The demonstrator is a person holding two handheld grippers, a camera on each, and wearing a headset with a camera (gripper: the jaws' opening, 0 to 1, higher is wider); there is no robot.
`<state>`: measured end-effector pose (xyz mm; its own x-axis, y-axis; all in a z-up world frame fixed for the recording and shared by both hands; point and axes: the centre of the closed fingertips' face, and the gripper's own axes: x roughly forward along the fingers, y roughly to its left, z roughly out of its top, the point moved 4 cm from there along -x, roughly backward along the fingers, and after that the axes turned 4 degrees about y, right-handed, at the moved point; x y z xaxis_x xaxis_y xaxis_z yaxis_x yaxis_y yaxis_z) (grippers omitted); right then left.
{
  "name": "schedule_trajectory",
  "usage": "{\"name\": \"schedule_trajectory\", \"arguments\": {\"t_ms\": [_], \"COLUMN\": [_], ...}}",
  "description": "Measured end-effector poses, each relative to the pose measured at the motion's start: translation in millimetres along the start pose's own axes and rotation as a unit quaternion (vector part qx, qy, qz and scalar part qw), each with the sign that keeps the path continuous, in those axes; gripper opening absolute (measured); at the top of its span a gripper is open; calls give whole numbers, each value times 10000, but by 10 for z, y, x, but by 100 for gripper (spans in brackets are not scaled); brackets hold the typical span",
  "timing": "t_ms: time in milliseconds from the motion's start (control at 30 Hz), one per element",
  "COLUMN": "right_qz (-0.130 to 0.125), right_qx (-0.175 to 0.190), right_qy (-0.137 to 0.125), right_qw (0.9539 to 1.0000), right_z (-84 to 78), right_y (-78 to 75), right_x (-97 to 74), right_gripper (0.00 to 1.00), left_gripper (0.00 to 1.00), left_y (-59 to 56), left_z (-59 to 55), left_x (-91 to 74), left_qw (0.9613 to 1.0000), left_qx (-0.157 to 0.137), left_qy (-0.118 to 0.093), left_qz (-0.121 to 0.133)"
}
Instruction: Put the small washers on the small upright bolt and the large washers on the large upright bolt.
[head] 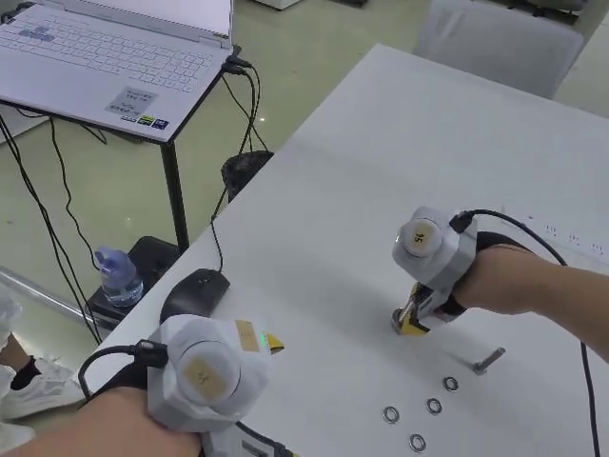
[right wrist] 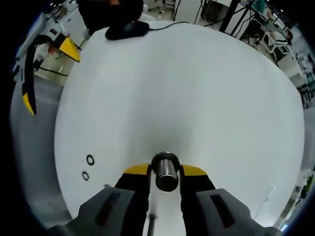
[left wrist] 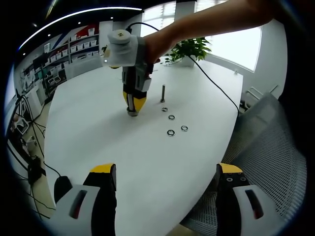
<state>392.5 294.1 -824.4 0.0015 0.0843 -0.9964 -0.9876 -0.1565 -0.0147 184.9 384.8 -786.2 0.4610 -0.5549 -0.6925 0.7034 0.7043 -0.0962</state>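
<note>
washers [head: 434,406]: I count four, all loose; I can't sort them by size from here
bolts: I count two, the standing bolt [head: 487,361] and the held bolt [right wrist: 166,171]
grippers: two, my left gripper [left wrist: 166,169] and my right gripper [head: 411,324]
laptop [head: 105,57]: one
computer mouse [head: 195,290]: one
water bottle [head: 117,276]: one
chair [head: 495,38]: one in the head view
potted plant [left wrist: 189,49]: one

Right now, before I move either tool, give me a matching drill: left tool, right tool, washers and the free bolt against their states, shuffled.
Things:
1 left tool
2 right tool
3 washers
4 free bolt

States:
A stands upright alone on the table
B lie flat on the table
C shut on a thick bolt
D open, holding nothing

Pairs: 1-D, 2-C, 3-B, 4-A
</note>
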Motion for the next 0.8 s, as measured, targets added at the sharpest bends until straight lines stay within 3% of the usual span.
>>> {"name": "schedule_trajectory", "arguments": {"t_ms": [400, 800], "right_qz": [20, -167], "right_qx": [9, -37], "right_qy": [-145, -353], "right_qw": [9999, 9992], "right_z": [16, -74], "right_y": [42, 63], "right_x": [-7, -369], "right_gripper": [30, 31], "left_gripper": [84, 84], "left_y": [-12, -16], "left_z": [0, 28], "left_x": [-22, -56], "left_qw": [10000, 10000], "left_qx": [-40, 20], "left_qy": [-33, -33], "left_qz": [28, 48]}}
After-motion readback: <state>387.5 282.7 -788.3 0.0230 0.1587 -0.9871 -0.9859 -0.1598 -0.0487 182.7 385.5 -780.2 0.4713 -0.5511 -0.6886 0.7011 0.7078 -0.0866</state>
